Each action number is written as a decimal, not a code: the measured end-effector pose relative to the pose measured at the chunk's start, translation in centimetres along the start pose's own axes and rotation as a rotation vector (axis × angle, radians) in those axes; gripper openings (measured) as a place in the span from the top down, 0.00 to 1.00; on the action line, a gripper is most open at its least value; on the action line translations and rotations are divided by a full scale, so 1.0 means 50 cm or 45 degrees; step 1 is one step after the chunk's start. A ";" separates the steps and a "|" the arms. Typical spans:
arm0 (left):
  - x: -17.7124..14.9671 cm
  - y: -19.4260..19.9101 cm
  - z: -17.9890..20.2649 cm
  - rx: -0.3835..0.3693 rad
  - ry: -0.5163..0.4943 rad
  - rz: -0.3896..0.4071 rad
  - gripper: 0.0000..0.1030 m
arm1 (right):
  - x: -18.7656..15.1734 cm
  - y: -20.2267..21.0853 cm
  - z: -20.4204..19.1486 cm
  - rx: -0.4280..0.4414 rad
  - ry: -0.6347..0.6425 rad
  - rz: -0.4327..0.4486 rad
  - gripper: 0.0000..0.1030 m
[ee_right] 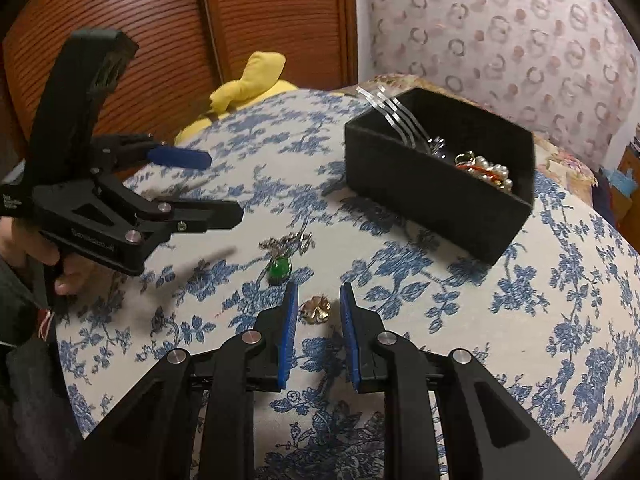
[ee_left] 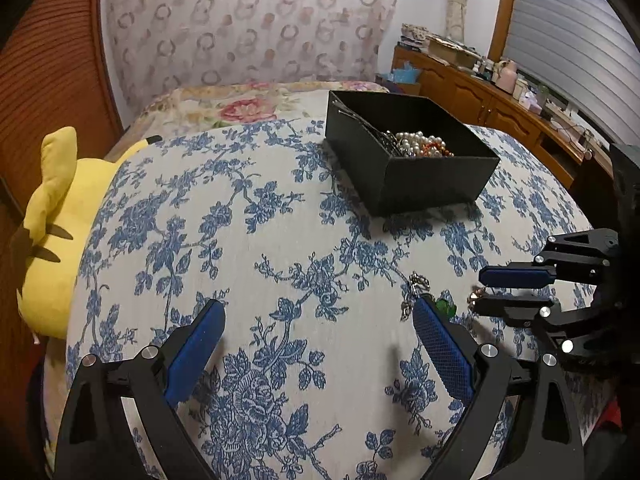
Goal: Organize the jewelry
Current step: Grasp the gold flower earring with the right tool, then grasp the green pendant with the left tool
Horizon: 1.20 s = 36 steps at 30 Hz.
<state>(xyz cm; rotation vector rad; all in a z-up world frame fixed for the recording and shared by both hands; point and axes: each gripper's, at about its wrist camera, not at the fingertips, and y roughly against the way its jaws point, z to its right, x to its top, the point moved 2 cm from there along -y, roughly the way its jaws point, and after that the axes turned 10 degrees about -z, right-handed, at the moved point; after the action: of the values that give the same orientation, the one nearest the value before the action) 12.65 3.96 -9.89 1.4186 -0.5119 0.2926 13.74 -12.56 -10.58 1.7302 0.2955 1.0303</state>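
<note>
A black open box point(ee_left: 436, 176) point(ee_right: 424, 196) stands on the blue-flowered bedspread and holds pearl beads point(ee_left: 416, 142) point(ee_right: 494, 172), an orange string and silver hair clips point(ee_right: 390, 114). On the cloth lie a gold flower-shaped piece point(ee_right: 316, 310) point(ee_left: 476, 294), a green-stone pendant point(ee_right: 280, 269) point(ee_left: 446, 306) and a silver chain piece point(ee_right: 286, 245) point(ee_left: 416, 286). My right gripper point(ee_right: 319, 300) point(ee_left: 482, 290) is partly open, its fingers on either side of the gold piece, not touching it. My left gripper point(ee_left: 318, 316) point(ee_right: 224, 186) is wide open and empty, above the cloth left of the pendant.
A yellow plush toy point(ee_left: 60, 232) point(ee_right: 248, 80) lies at the bed's edge by a wooden slatted door point(ee_right: 140, 20). A patterned pillow point(ee_left: 248, 20) stands behind the box. A cluttered wooden sideboard point(ee_left: 500, 92) runs along the far right.
</note>
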 end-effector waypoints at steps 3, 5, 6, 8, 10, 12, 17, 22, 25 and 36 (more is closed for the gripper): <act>-0.002 0.000 0.005 -0.009 -0.004 -0.004 0.11 | 0.003 -0.003 -0.002 -0.013 0.018 -0.011 0.77; -0.004 -0.001 0.011 -0.011 -0.011 -0.006 0.11 | 0.002 -0.004 -0.002 -0.023 0.027 -0.014 0.77; -0.004 -0.002 0.013 -0.015 -0.013 -0.008 0.11 | 0.002 -0.005 -0.004 -0.029 0.035 -0.015 0.77; -0.005 -0.005 0.019 -0.021 -0.017 -0.014 0.11 | 0.000 -0.007 -0.008 -0.046 0.051 -0.016 0.84; -0.006 -0.008 0.027 -0.029 -0.022 -0.021 0.11 | -0.001 -0.007 -0.007 -0.041 0.054 -0.016 0.84; -0.007 -0.010 0.037 -0.038 -0.032 -0.026 0.11 | -0.005 -0.003 0.003 -0.048 0.037 -0.008 0.84; -0.005 -0.011 0.076 -0.072 -0.076 -0.019 0.11 | -0.018 0.018 0.034 -0.065 -0.024 0.022 0.84; 0.000 -0.010 0.113 -0.111 -0.117 -0.009 0.33 | -0.034 0.033 0.066 -0.090 -0.079 0.040 0.84; 0.004 -0.014 0.129 -0.132 -0.129 -0.020 0.55 | -0.040 0.036 0.079 -0.099 -0.099 0.043 0.84; 0.009 -0.035 0.155 -0.102 -0.174 -0.041 0.72 | -0.045 0.043 0.091 -0.100 -0.116 0.056 0.84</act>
<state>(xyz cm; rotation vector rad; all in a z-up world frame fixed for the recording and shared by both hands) 12.63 -3.96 -10.62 1.3734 -0.6055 0.1486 15.25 -17.85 -10.18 1.7138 0.1579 0.9784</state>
